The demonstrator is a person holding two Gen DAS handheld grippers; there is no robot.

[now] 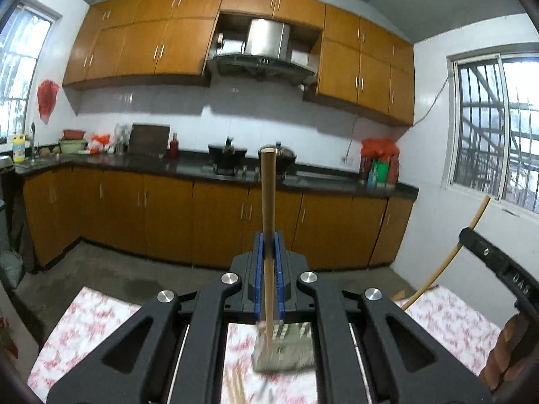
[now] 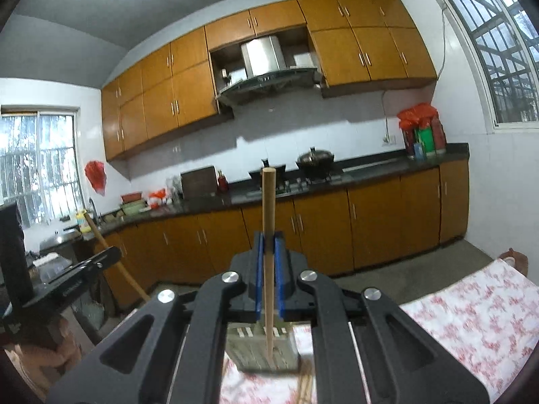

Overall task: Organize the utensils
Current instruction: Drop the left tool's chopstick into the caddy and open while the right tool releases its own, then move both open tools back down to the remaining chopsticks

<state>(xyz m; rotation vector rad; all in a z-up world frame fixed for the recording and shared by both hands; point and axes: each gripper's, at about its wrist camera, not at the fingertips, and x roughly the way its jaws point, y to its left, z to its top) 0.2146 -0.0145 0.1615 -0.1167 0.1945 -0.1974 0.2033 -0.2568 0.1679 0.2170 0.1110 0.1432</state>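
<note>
So, your left gripper [image 1: 269,245] has its blue pads clamped on a single wooden chopstick [image 1: 268,202], which stands nearly upright between them, its blunt end well above the fingertips and its thin end reaching down toward the grey utensil holder [image 1: 286,353] directly beneath the jaws. Your right gripper [image 2: 268,245] is clenched the same way on a second chopstick [image 2: 268,235], also upright, with its tip just over the slotted top of the same holder [image 2: 262,350] (whether either tip touches it, you cannot tell through the blur).

Beneath both tools lies the table [image 1: 94,323] under a red-and-white patterned cloth. In the left wrist view its far edge runs just ahead of the linkage, with bare grey floor [image 1: 134,269] beyond; in the right wrist view the cloth's edge [image 2: 454,289] slants away to the right of the fingers.

More loose chopsticks [image 1: 235,387] lie on the cloth below and left of the left jaws, close to the holder.

To the right of your left gripper, the other tool [image 1: 498,269] and its stick sit near but apart. Ahead of both sets of fingertips the room is open across to the wooden cabinets [image 1: 202,215] and dark counter [image 1: 188,166].
</note>
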